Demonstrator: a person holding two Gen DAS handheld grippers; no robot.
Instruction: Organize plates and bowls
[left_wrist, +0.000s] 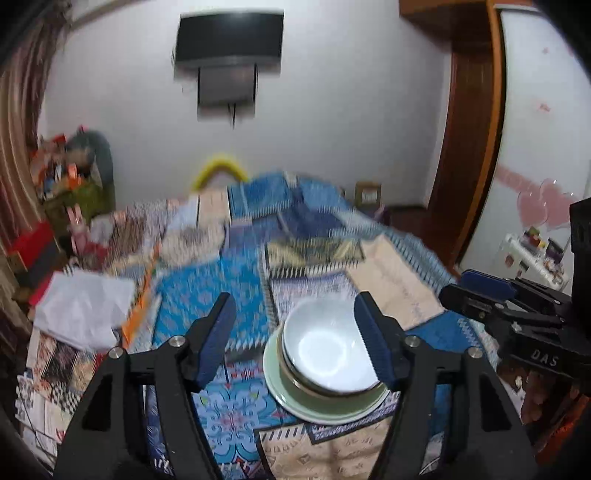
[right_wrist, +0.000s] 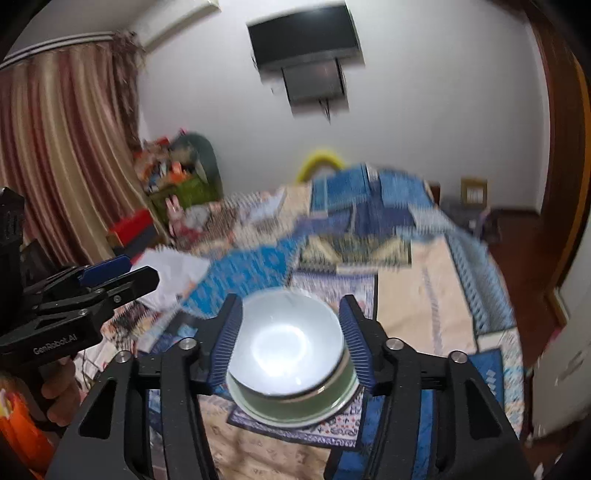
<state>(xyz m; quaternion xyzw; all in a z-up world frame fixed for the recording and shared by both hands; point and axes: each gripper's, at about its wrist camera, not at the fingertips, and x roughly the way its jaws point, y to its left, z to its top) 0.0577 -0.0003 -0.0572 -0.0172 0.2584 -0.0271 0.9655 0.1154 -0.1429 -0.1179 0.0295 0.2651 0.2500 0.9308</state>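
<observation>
White bowl (left_wrist: 327, 352) stacked on green plate (left_wrist: 295, 402) | both jaws apart, empty

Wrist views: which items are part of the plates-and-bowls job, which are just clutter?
Job:
- white bowl, top of the stack
- green bowl under it
- pale green plate at the bottom
- left gripper and right gripper, both open, holding nothing

Clutter:
- patchwork bedspread
- crumpled white paper
- wall TV
- yellow ring
- curtain

Bare quilt (left_wrist: 207, 295) left of stacked bowls (left_wrist: 328, 354)
</observation>
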